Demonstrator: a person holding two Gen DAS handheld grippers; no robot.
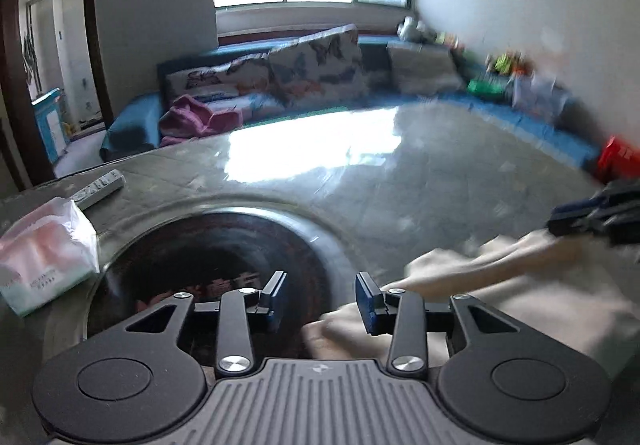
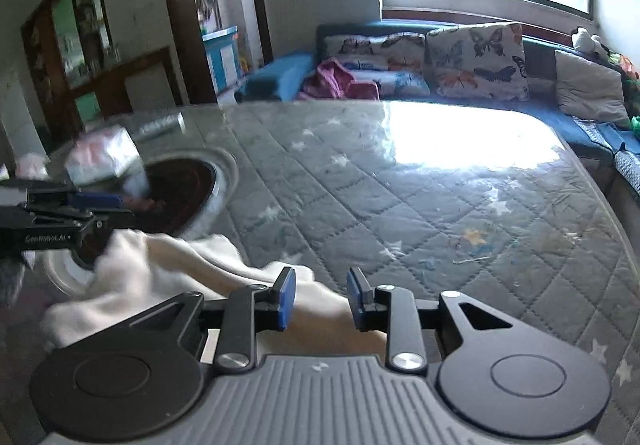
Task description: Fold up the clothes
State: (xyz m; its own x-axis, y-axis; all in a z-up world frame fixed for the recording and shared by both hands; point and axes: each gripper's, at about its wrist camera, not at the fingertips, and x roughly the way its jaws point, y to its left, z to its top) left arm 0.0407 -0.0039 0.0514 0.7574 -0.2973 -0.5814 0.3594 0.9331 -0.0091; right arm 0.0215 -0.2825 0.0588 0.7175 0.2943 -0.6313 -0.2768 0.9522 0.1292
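Observation:
A cream-coloured garment (image 1: 520,285) lies bunched on the glass-topped table, at the lower right of the left wrist view and the lower left of the right wrist view (image 2: 168,273). My left gripper (image 1: 322,299) is open and empty, its right finger over the garment's left edge; it also shows at the left edge of the right wrist view (image 2: 72,213). My right gripper (image 2: 322,297) is open and empty, just above the garment's right end; it shows blurred at the right edge of the left wrist view (image 1: 592,213).
A round dark recess (image 1: 208,265) with a metal rim sits in the table by the garment. A tissue pack (image 1: 44,265) and a remote (image 1: 100,187) lie at the left. A blue sofa (image 2: 460,57) with cushions stands behind the table.

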